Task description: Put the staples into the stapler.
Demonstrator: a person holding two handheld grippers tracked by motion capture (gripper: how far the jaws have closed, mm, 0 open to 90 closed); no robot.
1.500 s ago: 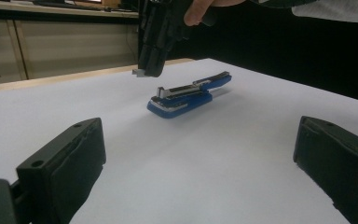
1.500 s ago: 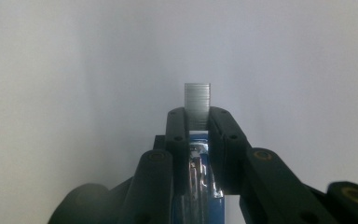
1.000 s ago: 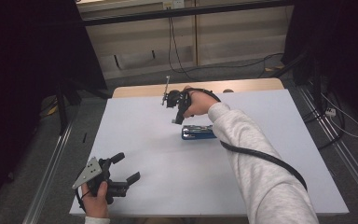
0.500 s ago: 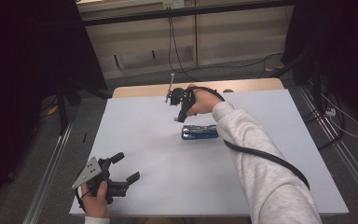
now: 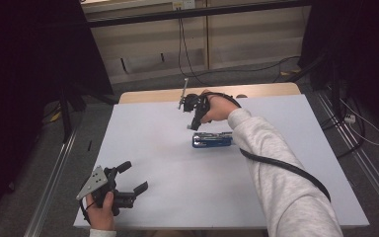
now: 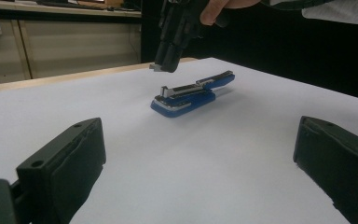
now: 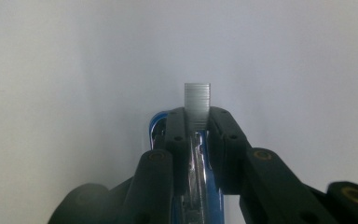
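Staples (image 7: 197,103) pinched in the right tool (image 7: 196,122), poised just above the open blue stapler (image 5: 212,139) mid-counter (image 5: 153,143): looks like loading. Next, lower the strip squarely into the channel. Left tool (image 5: 131,177) idles near the front edge, jaws apart.

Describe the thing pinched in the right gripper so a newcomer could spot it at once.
Start at the white table and find the blue stapler lying open near its far middle. Just above its front end hangs the right gripper, jaws closed on a strip of staples. It is a small, flat, ribbed silver block poking out past the black jaw tips, the one loose metal piece there.
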